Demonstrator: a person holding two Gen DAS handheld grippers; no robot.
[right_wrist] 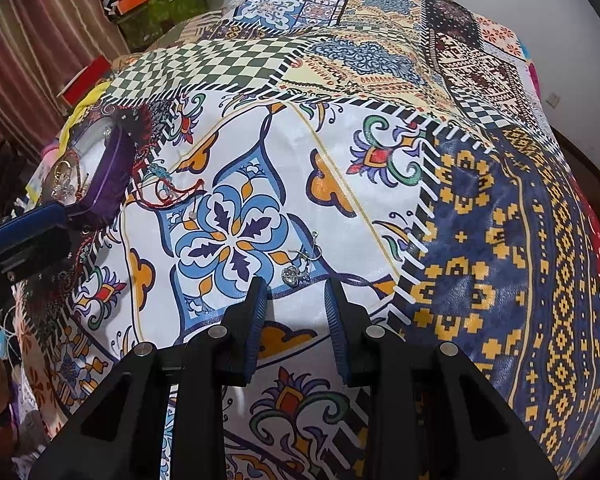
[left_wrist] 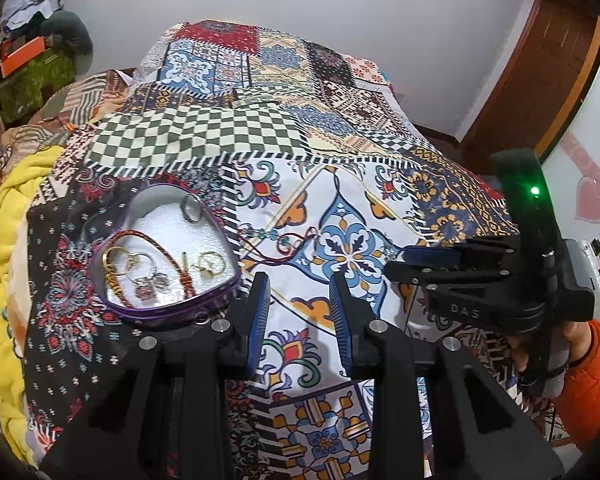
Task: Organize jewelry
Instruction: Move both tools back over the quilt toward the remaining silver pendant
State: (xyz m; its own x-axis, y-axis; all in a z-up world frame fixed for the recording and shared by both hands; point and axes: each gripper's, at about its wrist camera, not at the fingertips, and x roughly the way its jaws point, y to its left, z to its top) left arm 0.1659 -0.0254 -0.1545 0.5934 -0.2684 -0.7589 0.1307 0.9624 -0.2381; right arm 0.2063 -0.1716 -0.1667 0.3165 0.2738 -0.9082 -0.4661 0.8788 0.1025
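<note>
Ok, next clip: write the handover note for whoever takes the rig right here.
Left gripper: open, empty, beside the purple heart box.
Right gripper: open, empty, just short of the silver earrings on the bedspread.
Done: rings, hoops and a red cord lie in the box.
Left: earrings and the red beaded string beside the box.
</note>
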